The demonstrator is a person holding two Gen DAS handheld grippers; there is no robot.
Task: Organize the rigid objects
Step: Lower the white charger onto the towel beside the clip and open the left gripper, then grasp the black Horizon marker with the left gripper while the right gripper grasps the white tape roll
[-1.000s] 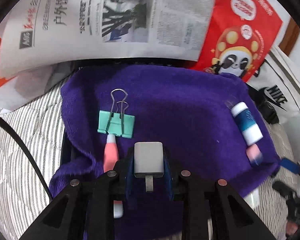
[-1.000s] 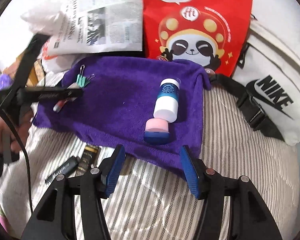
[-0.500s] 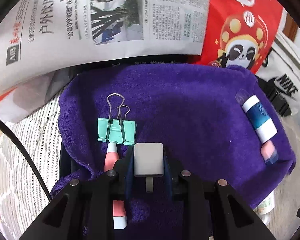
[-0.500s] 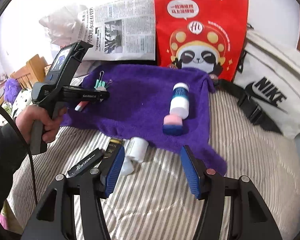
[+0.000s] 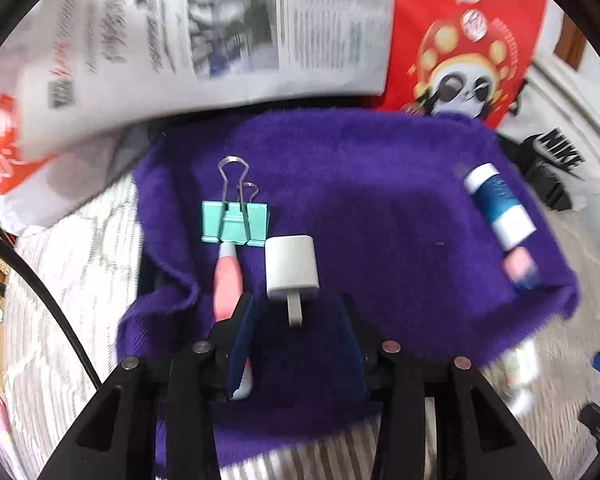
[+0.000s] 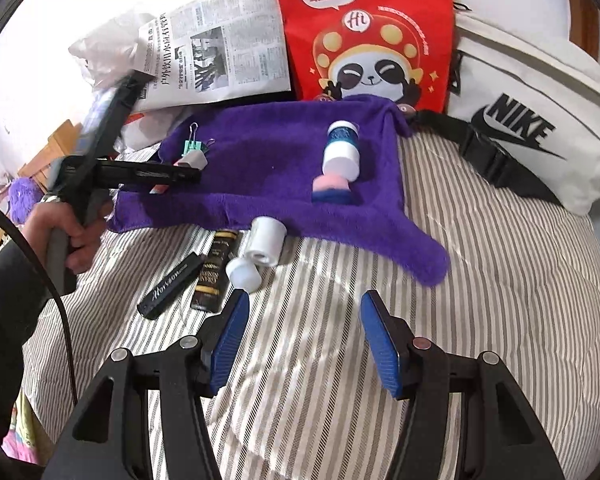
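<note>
Purple towel (image 5: 380,208) holds one white charger (image 5: 292,266), one clip (image 5: 236,222); both tools released.

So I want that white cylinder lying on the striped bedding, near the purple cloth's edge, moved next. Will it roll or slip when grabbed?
The white cylinder lies on its side, so a nudge would probably roll it. Its surface looks smooth, perhaps slippery. The striped bedding looks soft, which may damp rolling. The right tool stands open and empty in front of it.

Striped bedspread (image 6: 480,280), white wall (image 6: 40,40) behind, daylight across the bedding.
</note>
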